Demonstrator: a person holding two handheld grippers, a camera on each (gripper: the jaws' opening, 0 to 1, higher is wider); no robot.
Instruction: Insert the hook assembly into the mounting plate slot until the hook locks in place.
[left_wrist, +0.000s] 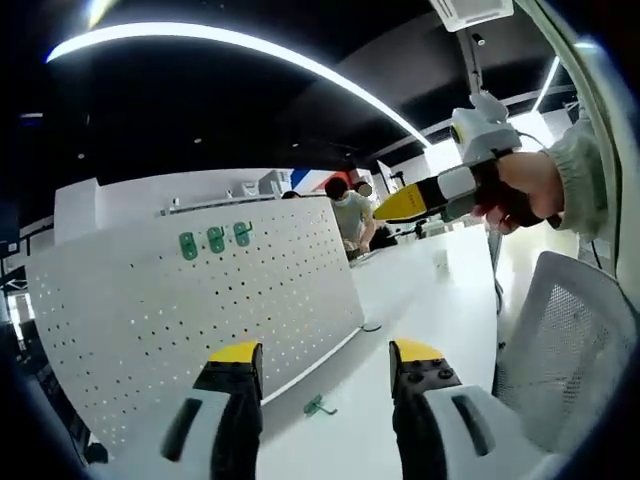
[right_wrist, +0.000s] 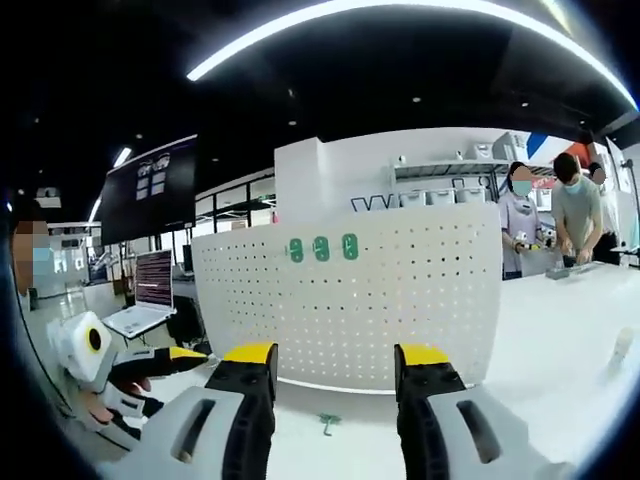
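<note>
Hook (left_wrist: 318, 405): green, lying on the table (left_wrist: 420, 290) near the pegboard (left_wrist: 190, 300).
Pegboard: 3 green hooks (right_wrist: 321, 248) mounted.
Left hand-held gripper (left_wrist: 325, 362): jaws apart, empty.
Right hand-held gripper (right_wrist: 335, 367): jaws apart, empty.

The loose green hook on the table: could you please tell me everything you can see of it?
The loose green hook is a small, thin piece that looks like plastic, with a short bent arm. It lies flat on the white table, apart from the pegboard and just in front of its lower edge. In the right gripper view it lies between the open jaws of the right gripper, beyond their tips. Nothing grips it. Finer detail is too small to tell.
</note>
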